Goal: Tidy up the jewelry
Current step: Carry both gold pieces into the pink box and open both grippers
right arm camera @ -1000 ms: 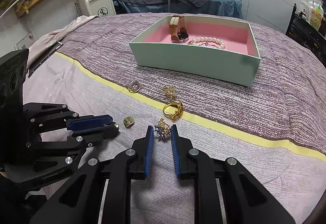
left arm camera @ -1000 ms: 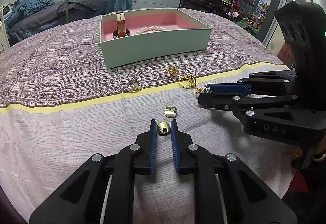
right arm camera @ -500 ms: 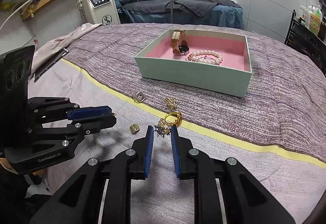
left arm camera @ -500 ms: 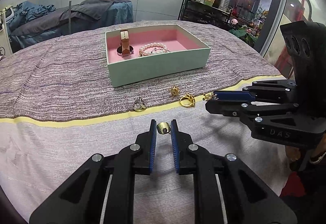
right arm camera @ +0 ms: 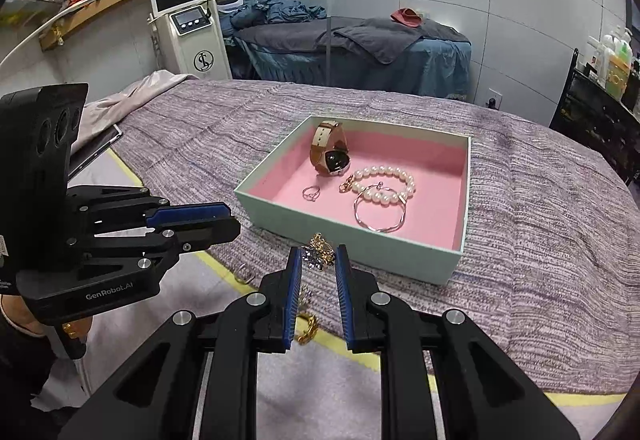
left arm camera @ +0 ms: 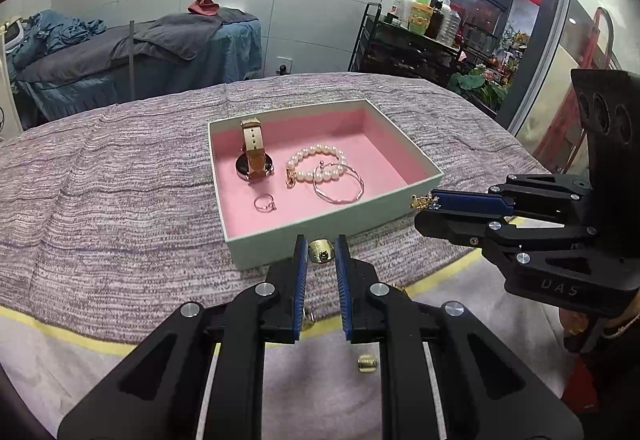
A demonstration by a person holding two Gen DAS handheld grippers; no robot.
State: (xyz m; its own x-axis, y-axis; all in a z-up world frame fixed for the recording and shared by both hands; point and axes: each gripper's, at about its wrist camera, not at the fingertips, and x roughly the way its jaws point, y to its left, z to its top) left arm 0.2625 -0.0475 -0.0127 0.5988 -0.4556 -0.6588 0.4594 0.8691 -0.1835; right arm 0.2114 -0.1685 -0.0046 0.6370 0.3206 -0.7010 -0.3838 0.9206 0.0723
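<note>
A pale green box (left arm camera: 320, 226) with a pink lining sits on the bed. It holds a watch (left arm camera: 253, 156), a pearl bracelet (left arm camera: 318, 164), a thin bangle (left arm camera: 339, 184) and a small ring (left arm camera: 265, 203). My left gripper (left arm camera: 321, 252) is shut on a gold earring (left arm camera: 321, 251), held in the air just before the box's near wall. My right gripper (right arm camera: 317, 258) is shut on a gold and silver earring (right arm camera: 318, 257), held near the box's front wall (right arm camera: 360, 244). In the left wrist view it (left arm camera: 424, 202) is by the box's right corner.
Loose pieces lie on the bedspread below the grippers: a gold earring (left arm camera: 367, 363), a gold ring (right arm camera: 307, 330), a silver ring (right arm camera: 244, 274). A yellow stripe (right arm camera: 224, 272) crosses the cover. A massage bed (right arm camera: 360, 52) and a machine (right arm camera: 188, 28) stand behind.
Both grippers have lifted with their earrings and moved forward towards the box. The box now looks nearer and its inside shows more fully.
</note>
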